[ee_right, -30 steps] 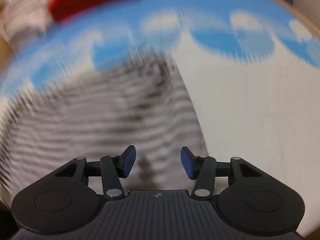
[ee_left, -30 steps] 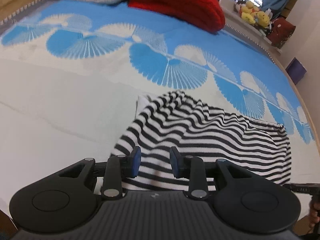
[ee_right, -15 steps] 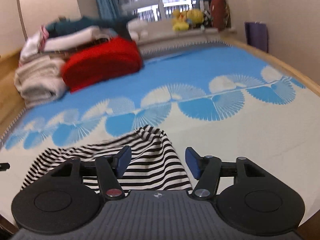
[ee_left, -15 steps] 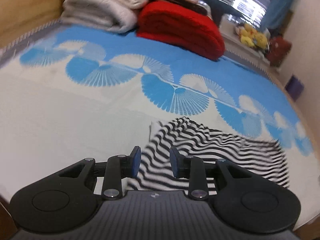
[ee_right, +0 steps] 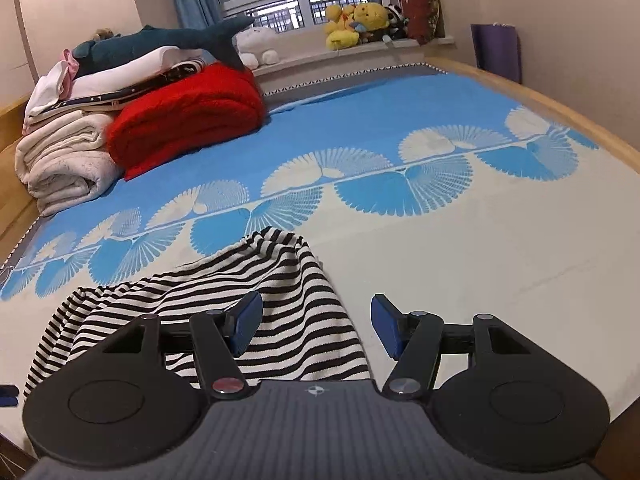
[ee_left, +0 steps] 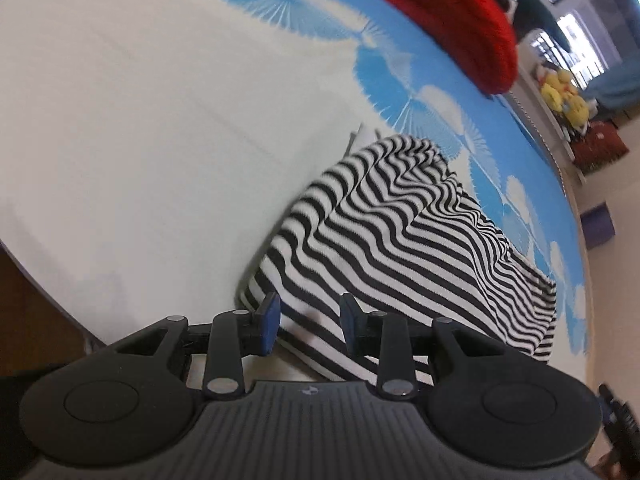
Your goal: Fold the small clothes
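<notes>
A black-and-white striped knit garment (ee_left: pixel 404 240) lies rumpled and partly folded on the bed's blue-and-cream fan-patterned cover (ee_left: pixel 160 128), near its front edge. The left gripper (ee_left: pixel 307 322) points steeply down at the garment's near hem; its blue-padded fingers (ee_left: pixel 269 320) stand a little apart with striped cloth showing in the gap between them, and the pads are not pressing on it. The right gripper (ee_right: pixel 315 326) hangs over the garment's (ee_right: pixel 256 300) other end with its fingers (ee_right: pixel 248 320) spread wide: the left one sits in front of the stripes, the right one (ee_right: pixel 385 325) in front of bare cream cover (ee_right: pixel 480 260) just past the cloth's edge, and nothing is pinched. Well beyond both sets of fingers, a folded red knitted blanket (ee_right: pixel 188 120) sits beside a stack of folded white bedding (ee_right: pixel 64 160) with a dark teal plush shark (ee_right: pixel 168 40) on top. Yellow plush toys (ee_right: pixel 352 20) sit on the windowsill behind.
</notes>
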The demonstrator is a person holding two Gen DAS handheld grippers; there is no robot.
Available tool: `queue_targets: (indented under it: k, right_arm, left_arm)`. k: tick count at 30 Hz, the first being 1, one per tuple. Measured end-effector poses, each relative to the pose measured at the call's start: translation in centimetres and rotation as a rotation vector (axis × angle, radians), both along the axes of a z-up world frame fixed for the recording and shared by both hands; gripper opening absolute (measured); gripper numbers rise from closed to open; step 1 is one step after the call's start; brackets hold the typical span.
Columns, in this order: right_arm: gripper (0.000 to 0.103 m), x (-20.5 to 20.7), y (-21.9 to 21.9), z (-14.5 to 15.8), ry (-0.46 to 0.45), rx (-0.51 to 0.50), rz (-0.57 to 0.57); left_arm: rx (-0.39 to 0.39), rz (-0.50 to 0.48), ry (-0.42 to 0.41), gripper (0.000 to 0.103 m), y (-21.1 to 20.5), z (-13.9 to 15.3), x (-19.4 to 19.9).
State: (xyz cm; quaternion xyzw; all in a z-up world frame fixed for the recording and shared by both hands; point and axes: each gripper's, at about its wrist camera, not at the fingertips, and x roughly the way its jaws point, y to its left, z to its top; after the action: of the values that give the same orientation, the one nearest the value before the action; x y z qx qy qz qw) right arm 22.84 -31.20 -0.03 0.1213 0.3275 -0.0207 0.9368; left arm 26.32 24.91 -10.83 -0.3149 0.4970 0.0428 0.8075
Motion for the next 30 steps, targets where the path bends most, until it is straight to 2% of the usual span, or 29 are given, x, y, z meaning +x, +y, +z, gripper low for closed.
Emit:
queue_targets:
  k: [3, 7, 9, 15, 21, 22, 24, 26, 30]
  right_arm:
    - [0.062, 0.1, -0.1, -0.1, 0.0, -0.004, 0.009]
    - [0.062, 0.0, -0.5, 0.0, -0.002, 0.013, -0.001]
    - [0.062, -0.3, -0.6, 0.1, -0.002, 0.023, -0.01]
    - [0.062, -0.9, -1.3, 0.1, -0.002, 0.017, -0.008]
    - [0.062, -1.1, -2.0, 0.1, -0.003, 0.033, -0.038]
    - [0.062, -1.1, -2.1, 0.1, -0.001, 0.034, -0.042]
    - [0.062, -1.1, -2.5, 0.0, 0.004, 0.037, -0.055]
    - [0.062, -1.1, -3.0, -0.1, 0.012, 0.049, -0.075]
    - [0.062, -1.2, -3.9, -0.4, 0.022, 0.079, -0.107]
  left_arm:
    - [-0.016, 0.006, 0.056, 0.042, -0.4, -1.2, 0.8]
    - [0.074, 0.019, 0.138, 0.045, -1.0, -2.2, 1.2]
    - [0.049, 0.062, 0.163, 0.049, -0.5, -2.8, 1.2]
    - [-0.034, 0.123, 0.176, 0.049, -0.3, -3.9, 1.7]
    - [0.012, 0.121, 0.158, 0.048, -1.2, -4.0, 2.9]
    - [0.014, 0.125, 0.157, 0.046, -1.3, -4.0, 2.9]
    - [0.021, 0.118, 0.146, 0.021, -1.6, -3.9, 2.9]
    - [0.037, 0.095, 0.123, 0.016, -2.0, -3.5, 3.1]
    - [0.084, 0.059, 0.06, 0.013, -2.6, -2.0, 2.5]
